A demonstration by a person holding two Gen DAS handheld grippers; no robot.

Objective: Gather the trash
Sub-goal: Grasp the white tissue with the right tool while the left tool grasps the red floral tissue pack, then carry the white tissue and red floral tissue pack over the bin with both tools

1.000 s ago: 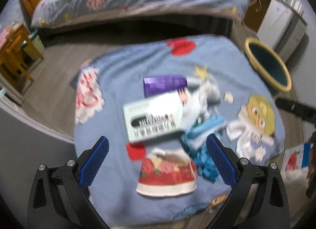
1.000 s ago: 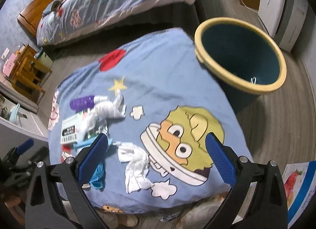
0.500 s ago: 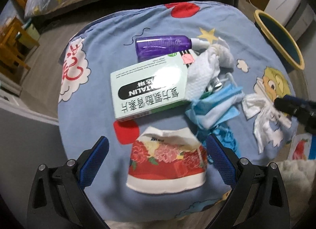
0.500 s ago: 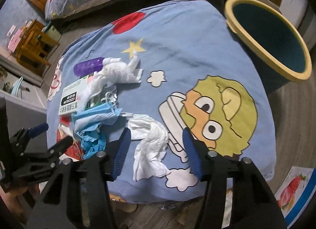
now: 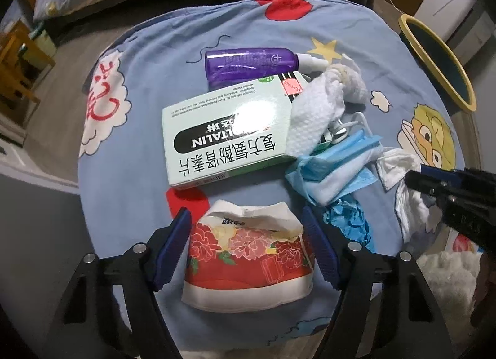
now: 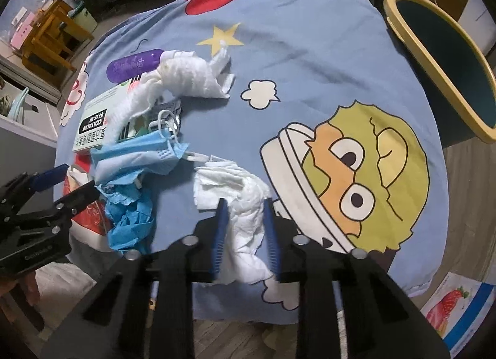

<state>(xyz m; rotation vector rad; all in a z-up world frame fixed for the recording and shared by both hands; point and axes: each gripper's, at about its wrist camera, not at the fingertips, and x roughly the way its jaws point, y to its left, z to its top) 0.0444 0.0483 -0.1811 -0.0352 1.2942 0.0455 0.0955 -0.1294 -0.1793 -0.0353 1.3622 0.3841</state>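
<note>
Straddling a red floral tissue pack at lower centre of the left wrist view, the left gripper is holding its blue fingers apart, one on each side of the pack; contact cannot be judged. Lying above the pack are a pale green medicine box and, behind it, a purple bottle. Resting to the right of the box are a white paper towel, a blue face mask and a crumpled blue glove.

Occupying lower centre of the right wrist view, the right gripper is pinching a crumpled white tissue between its narrowed fingers. All items are lying on a blue cartoon-print cover. Standing beside the cover, at the upper right edge of the frame, is a yellow-rimmed bin.
</note>
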